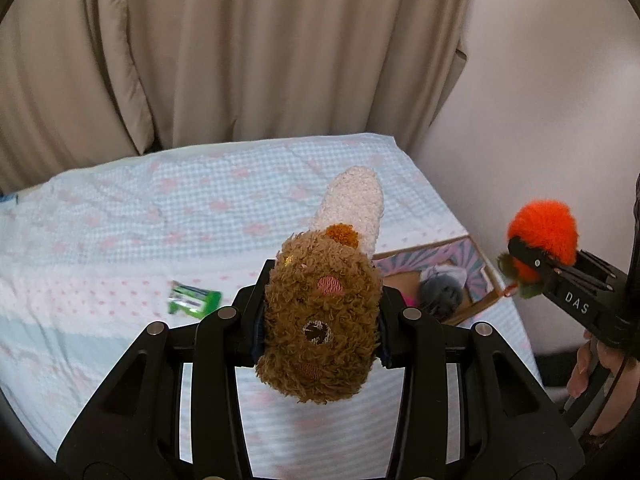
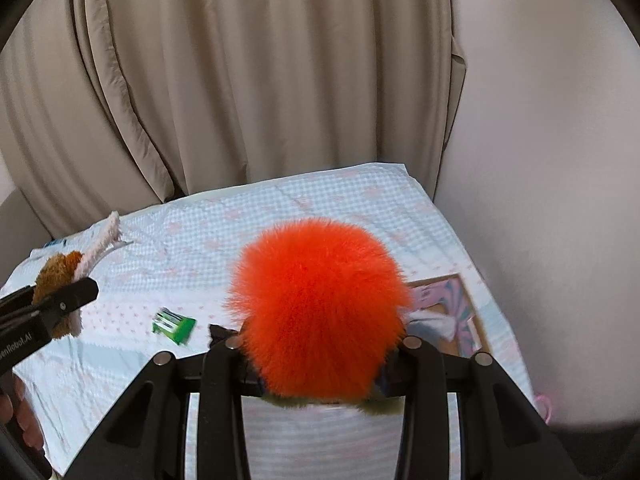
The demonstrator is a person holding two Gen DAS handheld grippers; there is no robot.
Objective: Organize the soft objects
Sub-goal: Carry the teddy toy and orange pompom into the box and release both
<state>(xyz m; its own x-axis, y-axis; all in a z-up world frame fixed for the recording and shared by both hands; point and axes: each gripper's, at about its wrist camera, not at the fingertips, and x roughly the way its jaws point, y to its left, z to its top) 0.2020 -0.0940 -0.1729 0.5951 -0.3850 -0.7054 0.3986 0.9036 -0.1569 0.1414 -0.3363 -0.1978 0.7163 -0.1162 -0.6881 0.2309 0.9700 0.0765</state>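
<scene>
My left gripper (image 1: 320, 320) is shut on a brown curly plush toy (image 1: 320, 320) with a cream woolly end (image 1: 354, 208), held above the bed. It also shows at the left of the right wrist view (image 2: 56, 276). My right gripper (image 2: 320, 354) is shut on a fluffy orange pom-pom (image 2: 320, 308) with a green fringe below. In the left wrist view the pom-pom (image 1: 542, 236) hangs at the right, above the box. A cardboard box (image 1: 486, 276) with a patterned lining sits on the bed's right edge and holds a grey soft toy (image 1: 440, 292).
The bed (image 1: 120, 220) has a light blue and pink checked cover. A small green packet (image 1: 192, 298) lies on it, also in the right wrist view (image 2: 174, 322). Beige curtains (image 1: 240, 60) hang behind, a pale wall (image 1: 540, 100) at the right.
</scene>
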